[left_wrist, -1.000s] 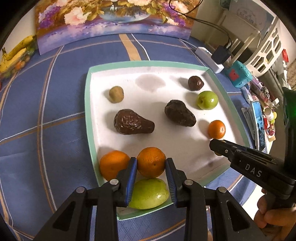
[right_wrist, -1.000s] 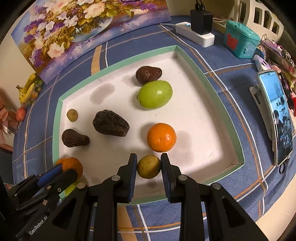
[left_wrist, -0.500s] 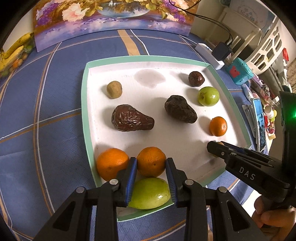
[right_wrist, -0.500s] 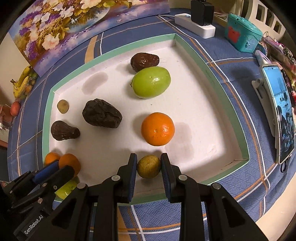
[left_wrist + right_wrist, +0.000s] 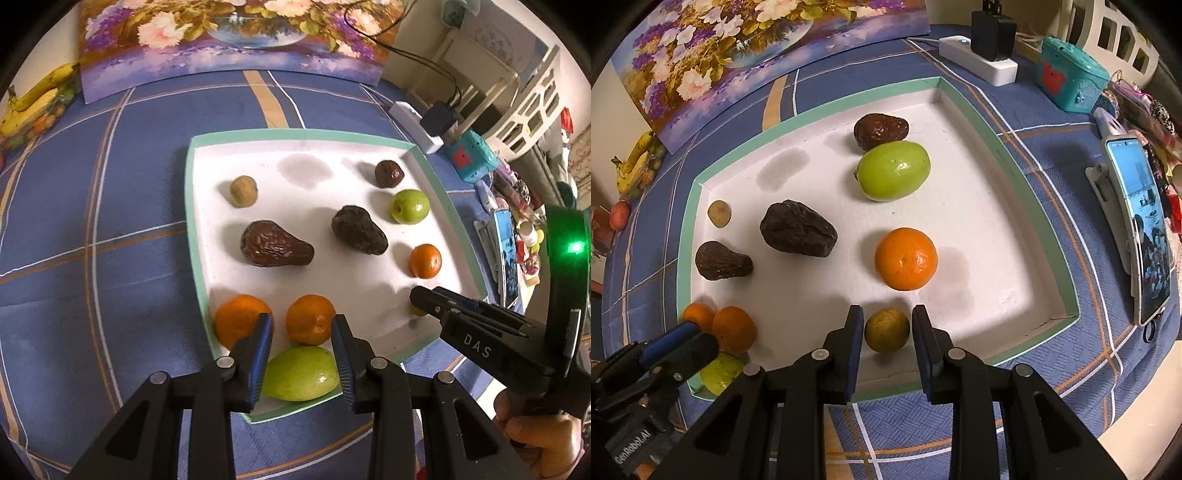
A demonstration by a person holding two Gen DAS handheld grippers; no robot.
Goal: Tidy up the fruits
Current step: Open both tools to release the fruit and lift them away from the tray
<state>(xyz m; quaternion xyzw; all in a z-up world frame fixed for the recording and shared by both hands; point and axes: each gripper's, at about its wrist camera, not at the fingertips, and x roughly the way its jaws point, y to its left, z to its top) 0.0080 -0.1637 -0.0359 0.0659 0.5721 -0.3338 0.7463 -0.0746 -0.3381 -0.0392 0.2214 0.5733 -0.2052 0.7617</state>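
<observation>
Right tool: pinching the small yellow-green fruit, aimed steeply down.
Small yellow-green fruit: round, no clear long axis; at the tray's 6 o'clock edge, lone orange beyond it at 12.
Left tool: slightly spread, framing the green oval fruit; contact unclear.
Green oval fruit: lying in the tray's 6 o'clock corner, long axis 9 to 3; paired orange just beside at 12.

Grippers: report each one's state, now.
Left gripper: jaws open, gripping nothing.
Right gripper: jaws shut on the small yellow-green fruit.
</observation>
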